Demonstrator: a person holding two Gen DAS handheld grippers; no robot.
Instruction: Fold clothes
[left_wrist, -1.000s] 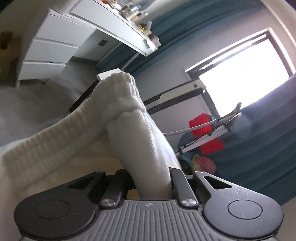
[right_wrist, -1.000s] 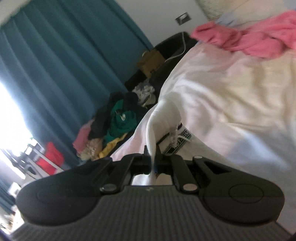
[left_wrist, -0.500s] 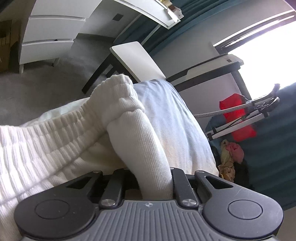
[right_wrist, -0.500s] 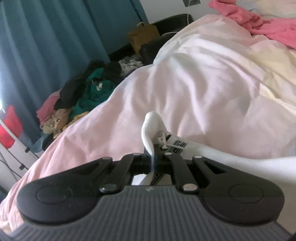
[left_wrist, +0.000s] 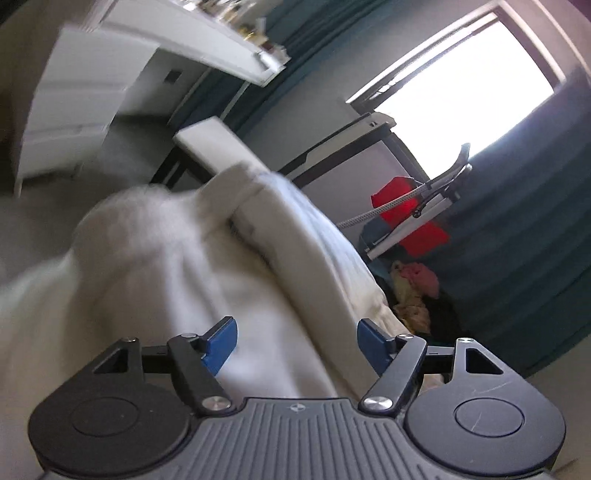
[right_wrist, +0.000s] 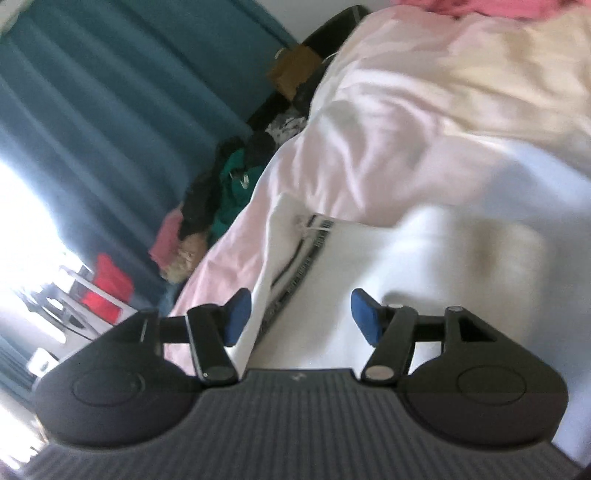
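Observation:
A white ribbed garment (left_wrist: 155, 266) lies bunched on the bed in the left wrist view, blurred by motion. My left gripper (left_wrist: 297, 341) is open just above it, blue pads apart and holding nothing. In the right wrist view the same white garment (right_wrist: 388, 266) lies on the pale pink bedsheet (right_wrist: 388, 122), with a drawstring and a black-lettered waistband (right_wrist: 312, 243) showing. My right gripper (right_wrist: 301, 314) is open over the waistband edge and holds nothing.
A pink garment (right_wrist: 480, 7) lies at the far end of the bed. A heap of clothes (right_wrist: 221, 192) sits on the floor by the teal curtain (right_wrist: 110, 110). A white desk (left_wrist: 147, 55), a chair (left_wrist: 218, 147) and a red item (left_wrist: 410, 218) stand beyond the bed.
Both grippers were shut on the white garment and are now open. The garment has dropped onto the bed. Both cameras have pulled back slightly.

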